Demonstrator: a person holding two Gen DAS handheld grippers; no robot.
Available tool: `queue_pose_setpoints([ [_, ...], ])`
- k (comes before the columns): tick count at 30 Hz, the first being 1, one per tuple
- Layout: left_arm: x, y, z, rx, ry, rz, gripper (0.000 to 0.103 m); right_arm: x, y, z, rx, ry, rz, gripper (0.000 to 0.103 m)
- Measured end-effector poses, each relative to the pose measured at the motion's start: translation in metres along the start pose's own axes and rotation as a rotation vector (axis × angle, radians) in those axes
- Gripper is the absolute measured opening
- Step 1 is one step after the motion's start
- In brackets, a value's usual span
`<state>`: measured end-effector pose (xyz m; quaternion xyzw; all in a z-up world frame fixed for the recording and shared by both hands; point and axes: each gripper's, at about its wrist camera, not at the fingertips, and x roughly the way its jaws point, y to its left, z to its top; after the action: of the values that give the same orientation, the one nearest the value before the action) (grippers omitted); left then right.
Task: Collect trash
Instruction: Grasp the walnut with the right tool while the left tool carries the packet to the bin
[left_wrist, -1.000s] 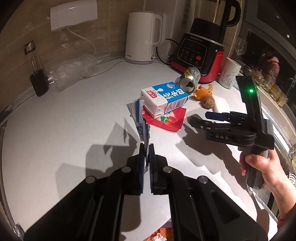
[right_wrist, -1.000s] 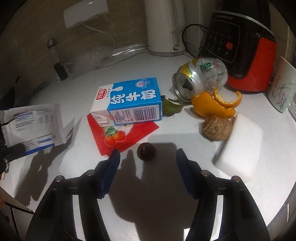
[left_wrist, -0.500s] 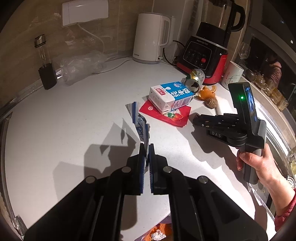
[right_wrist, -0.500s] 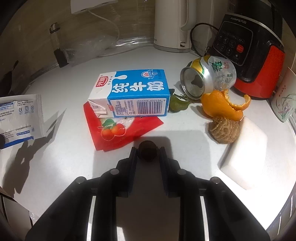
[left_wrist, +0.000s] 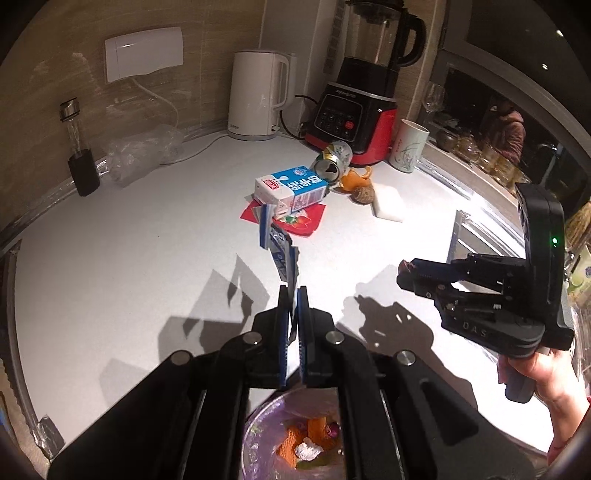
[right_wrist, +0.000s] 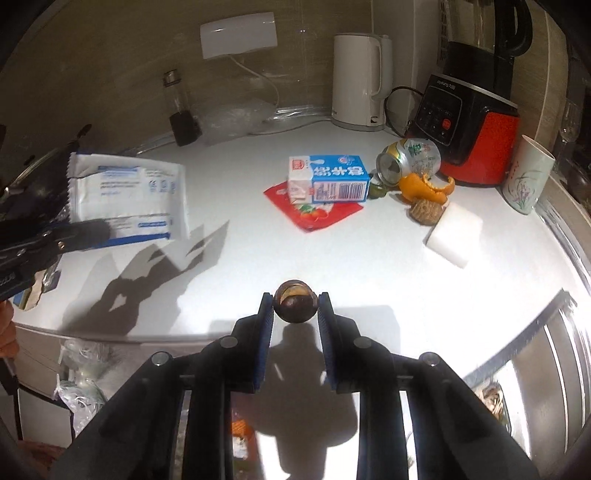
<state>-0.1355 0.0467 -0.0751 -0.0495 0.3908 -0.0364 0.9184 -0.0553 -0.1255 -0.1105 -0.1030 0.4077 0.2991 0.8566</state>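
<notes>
My left gripper (left_wrist: 292, 295) is shut on a white and blue wrapper (left_wrist: 279, 251), held up above the counter's near edge; the wrapper shows flat in the right wrist view (right_wrist: 125, 199). My right gripper (right_wrist: 295, 304) is shut on a small round brown nut shell (right_wrist: 295, 306), lifted off the counter; that gripper shows in the left wrist view (left_wrist: 406, 266). On the white counter (left_wrist: 147, 258) lie a blue milk carton (right_wrist: 332, 179), a red wrapper (right_wrist: 314, 214), a crushed can (right_wrist: 408, 157), orange peel (right_wrist: 424, 186) and a brown husk (right_wrist: 424, 210). A lined bin (left_wrist: 295, 439) with scraps sits below.
A white sponge block (right_wrist: 454, 232), a white cup (right_wrist: 526, 181), a red and black blender (right_wrist: 469, 133), a white kettle (right_wrist: 360, 85), a clear plastic bag (left_wrist: 142, 155) and a small dark bottle (left_wrist: 79, 155) stand along the back and right.
My right gripper shut on the nut shell and lifted it back toward the counter edge. My left gripper drew back with the wrapper, over the bin.
</notes>
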Motion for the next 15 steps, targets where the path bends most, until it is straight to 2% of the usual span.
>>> queue_pose_setpoints([
  [8,-0.027,-0.021,-0.056,0.092,0.064,-0.059,0.004,-0.039,0.055,-0.071,0.124,0.053,-0.027,0.025],
  [15,-0.036,-0.026,-0.098,0.144,0.112,-0.094,0.004,-0.046,0.081,-0.111,0.192,0.076,-0.073,0.025],
])
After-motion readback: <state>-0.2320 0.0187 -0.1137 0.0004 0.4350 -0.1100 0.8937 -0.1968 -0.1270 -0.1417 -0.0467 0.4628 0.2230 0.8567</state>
